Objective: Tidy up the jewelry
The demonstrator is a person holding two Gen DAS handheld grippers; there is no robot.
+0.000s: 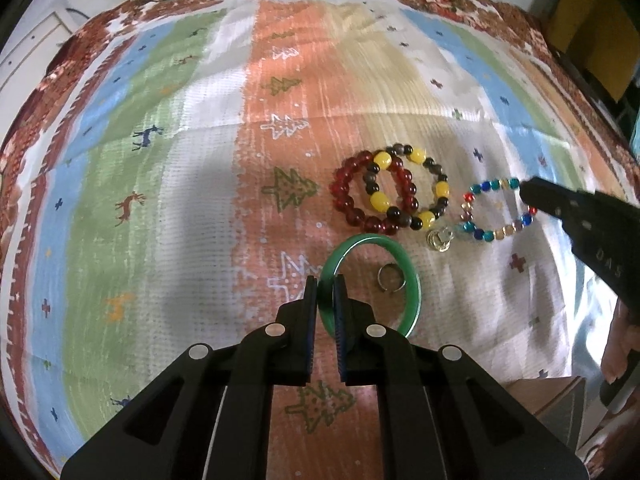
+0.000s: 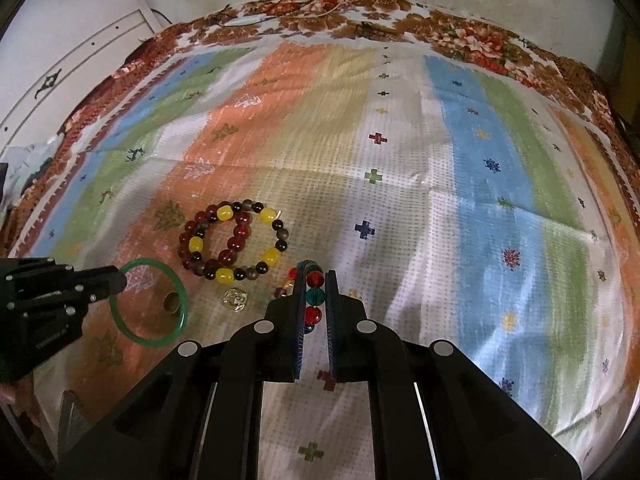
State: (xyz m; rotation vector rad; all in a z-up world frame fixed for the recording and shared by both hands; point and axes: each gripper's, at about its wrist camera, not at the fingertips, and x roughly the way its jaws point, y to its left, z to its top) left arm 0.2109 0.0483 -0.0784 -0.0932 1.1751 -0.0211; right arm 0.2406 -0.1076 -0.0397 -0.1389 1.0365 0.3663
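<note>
My left gripper (image 1: 324, 280) is shut on the near rim of a green bangle (image 1: 417, 288), which is tilted up off the patterned cloth (image 1: 160, 200). A small silver ring (image 1: 390, 278) shows through the bangle's loop. Beyond it lie a dark red bead bracelet (image 1: 348, 200) and a yellow-and-black bead bracelet (image 1: 440, 190), overlapping. My right gripper (image 2: 316, 276) is shut on a multicoloured bead bracelet (image 2: 315, 278), with several beads pinched between its pads. In the right wrist view the left gripper (image 2: 120, 280) holds the bangle (image 2: 182, 320) at the left.
A small gold-and-clear charm (image 1: 439, 240) lies between the bangle and the bead bracelets. A cardboard box corner (image 1: 560, 400) sits at the near right, under the hand (image 1: 624, 344) on the right gripper. The cloth's flowered border (image 2: 460, 32) runs along the far edge, by a wall.
</note>
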